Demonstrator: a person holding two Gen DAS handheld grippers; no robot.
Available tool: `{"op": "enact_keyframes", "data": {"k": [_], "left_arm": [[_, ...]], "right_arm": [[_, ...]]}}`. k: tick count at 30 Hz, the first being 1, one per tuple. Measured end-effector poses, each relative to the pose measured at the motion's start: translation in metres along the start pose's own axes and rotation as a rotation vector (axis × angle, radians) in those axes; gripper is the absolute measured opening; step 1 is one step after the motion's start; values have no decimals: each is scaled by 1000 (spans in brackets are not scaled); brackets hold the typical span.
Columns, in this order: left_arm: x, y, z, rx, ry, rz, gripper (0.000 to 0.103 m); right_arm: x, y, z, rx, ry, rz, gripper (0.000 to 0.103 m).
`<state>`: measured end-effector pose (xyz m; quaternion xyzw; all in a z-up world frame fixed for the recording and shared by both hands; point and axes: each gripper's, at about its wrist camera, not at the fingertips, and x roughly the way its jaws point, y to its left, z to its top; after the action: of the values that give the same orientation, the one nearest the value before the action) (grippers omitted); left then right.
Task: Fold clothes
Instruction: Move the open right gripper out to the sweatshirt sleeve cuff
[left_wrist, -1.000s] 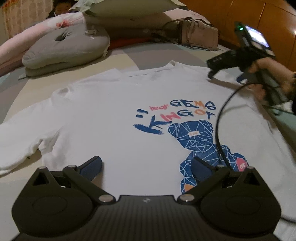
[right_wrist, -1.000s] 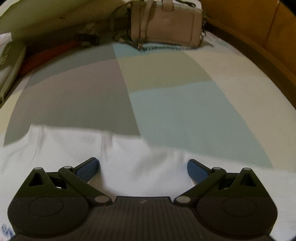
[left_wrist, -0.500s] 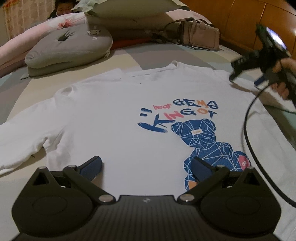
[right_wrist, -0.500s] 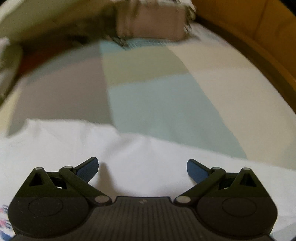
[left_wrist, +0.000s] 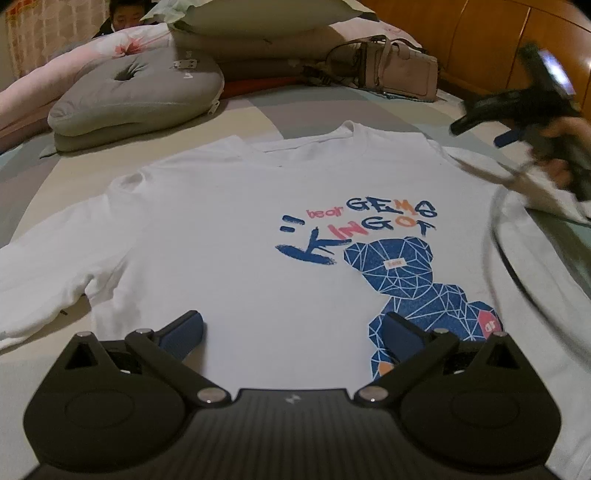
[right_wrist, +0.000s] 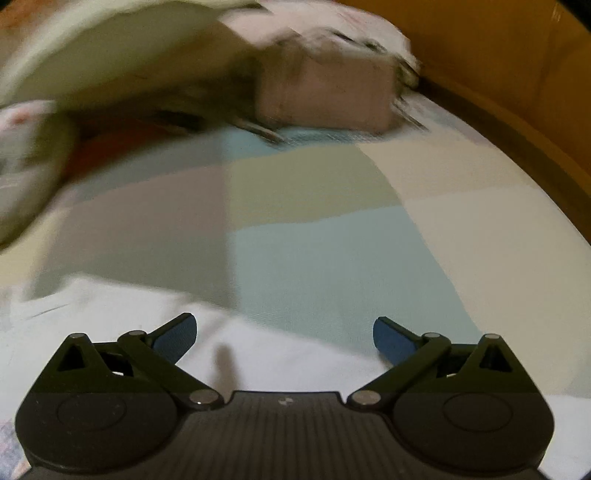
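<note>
A white long-sleeved shirt (left_wrist: 229, 236) with a blue bear print lies flat, front up, on the bed. My left gripper (left_wrist: 293, 332) is open and empty, low over the shirt's lower part. My right gripper (right_wrist: 284, 334) is open and empty over the shirt's right shoulder and sleeve (right_wrist: 110, 339). It also shows in the left wrist view (left_wrist: 480, 129), blurred, held in a hand at the right above the sleeve.
The patchwork bed cover (right_wrist: 314, 251) lies under the shirt. A grey cushion (left_wrist: 136, 96), pillows and a beige handbag (left_wrist: 399, 70) sit at the head of the bed. A wooden bed frame (right_wrist: 517, 110) runs along the right. A person (left_wrist: 123, 11) is behind the pillows.
My right gripper has moved to the right along the shirt's shoulder toward the sleeve, and its view is now blurred. My left gripper has crept slightly forward and stays open.
</note>
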<state>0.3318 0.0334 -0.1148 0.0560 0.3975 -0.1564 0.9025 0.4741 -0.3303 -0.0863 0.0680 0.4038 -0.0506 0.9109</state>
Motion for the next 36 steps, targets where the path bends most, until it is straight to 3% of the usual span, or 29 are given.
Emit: {"op": "enact_keyframes", "data": {"k": [6,8,13,15,18,22,25,32,36], "left_arm": [[-1,0,1,2,5,4,102],[-2,0,1,0,6,6,102],[-3,-3,0,13,5,9,102],[-4,-4,0,19,4,10,102],[-6,-5,0,24,2,4,102],[-9,-12,-1,42,1,-5,102],[-12,-19,-2,68,2,-12,102],[-20,-30,-3,109,-20,-20,102],[-25,-35,-4,124,-33,-27,102]], "right_arm": [[-81,44,-64,-193,8,348,103],[-93,61,-86,-254,24,411,103],[-67,79,-127,-267,112,318,103],[-78,77,-148,-284,73,282,103],[-101,79,-164,-306,91,220,103],[-129,89,-181,-294,67,306,103],[-129,99,-200,-348,79,263,103],[-172,73,-238,-289,109,191,103],[-198,78,-254,-260,92,253,103]]}}
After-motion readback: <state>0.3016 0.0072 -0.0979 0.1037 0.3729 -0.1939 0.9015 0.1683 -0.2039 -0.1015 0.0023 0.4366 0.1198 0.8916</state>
